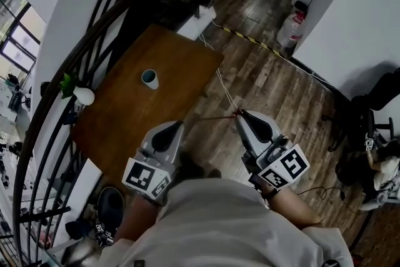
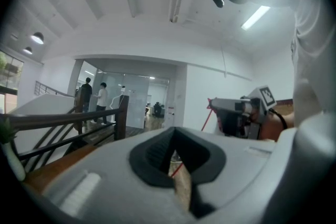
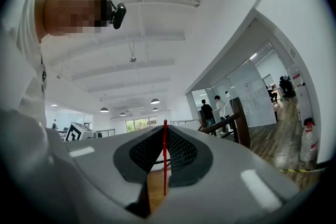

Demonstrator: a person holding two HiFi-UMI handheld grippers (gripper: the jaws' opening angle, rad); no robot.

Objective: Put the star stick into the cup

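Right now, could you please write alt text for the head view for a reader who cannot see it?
Seen from above, the left gripper and right gripper hold a thin red star stick between them at the near corner of a wooden table. A teal cup stands farther on.

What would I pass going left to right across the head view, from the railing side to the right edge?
In order: white vase with a green plant → cup → star stick, reaching leftward out of the → right claw → dark chair.
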